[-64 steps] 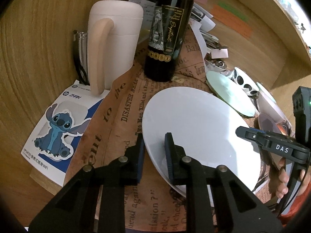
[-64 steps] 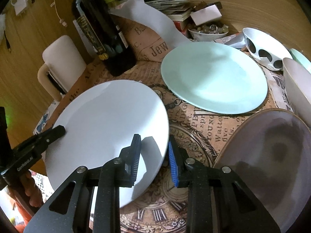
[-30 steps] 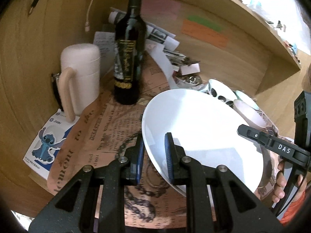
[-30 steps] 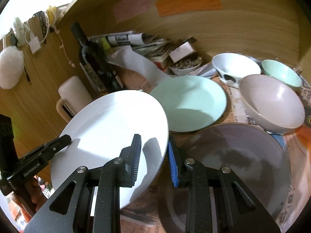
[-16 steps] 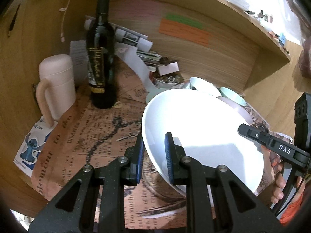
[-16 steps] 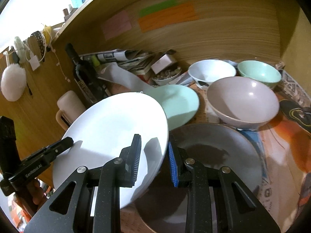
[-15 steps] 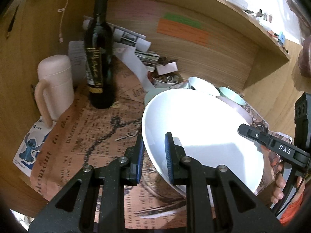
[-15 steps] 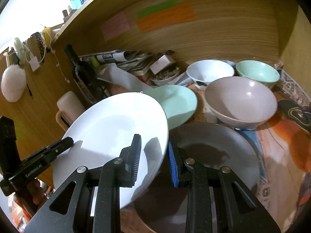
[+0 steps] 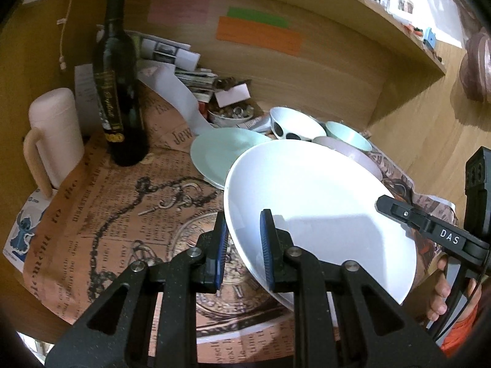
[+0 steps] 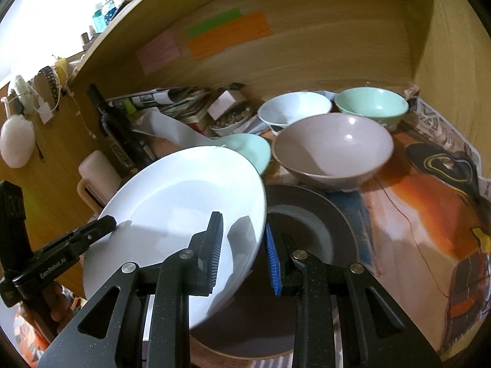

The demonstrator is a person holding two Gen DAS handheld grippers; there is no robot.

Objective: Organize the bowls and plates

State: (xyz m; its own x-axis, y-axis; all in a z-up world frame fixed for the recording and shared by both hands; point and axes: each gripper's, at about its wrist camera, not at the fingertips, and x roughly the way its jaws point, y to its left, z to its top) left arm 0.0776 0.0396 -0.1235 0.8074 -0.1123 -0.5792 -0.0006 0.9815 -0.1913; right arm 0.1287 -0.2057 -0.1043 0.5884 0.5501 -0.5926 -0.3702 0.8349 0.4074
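Both grippers hold one large white plate (image 9: 322,202) in the air, tilted. My left gripper (image 9: 242,239) is shut on its left rim. My right gripper (image 10: 244,251) is shut on its right rim; the plate also shows in the right wrist view (image 10: 184,208). Below it lies a dark grey plate (image 10: 307,239). A mint plate (image 9: 221,150) lies behind. A mauve bowl (image 10: 333,150), a white bowl (image 10: 291,109) and a mint bowl (image 10: 373,104) stand at the back right.
A dark wine bottle (image 9: 118,92) and a pale pink mug (image 9: 55,135) stand at the left. Papers and a small dish of trinkets (image 9: 231,113) are piled against the wooden back wall. A printed paper mat (image 9: 101,214) covers the desk.
The white plate, held by both grippers, has risen off the mat and moved right, over the dark grey plate. The bottle and mug have receded to the left.
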